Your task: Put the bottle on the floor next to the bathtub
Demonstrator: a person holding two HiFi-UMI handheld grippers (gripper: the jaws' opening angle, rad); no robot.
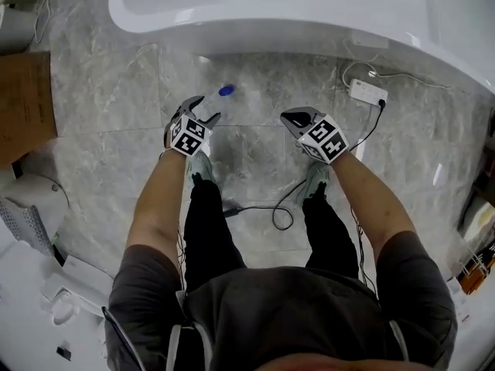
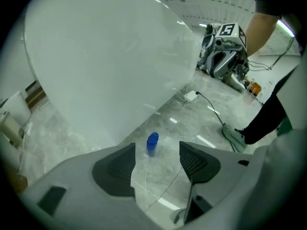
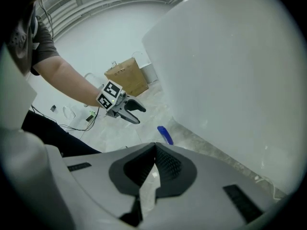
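A small blue bottle (image 1: 225,91) stands upright on the marble floor close to the white bathtub (image 1: 309,14). The left gripper view shows the bottle (image 2: 152,143) beyond the jaws, which stand wide apart with nothing between them. My left gripper (image 1: 203,108) is open and hovers just short of the bottle, apart from it. My right gripper (image 1: 298,118) is held to the right, its jaws pressed together and empty. In the right gripper view the bottle (image 3: 165,135) stands at the tub's foot, with the left gripper (image 3: 134,113) behind it.
A white power adapter (image 1: 367,93) with a black cable (image 1: 278,207) lies on the floor at the right. A cardboard box (image 1: 25,103) lies at the left. The person's two shoes (image 1: 203,168) stand below the grippers. White items lie at the lower left.
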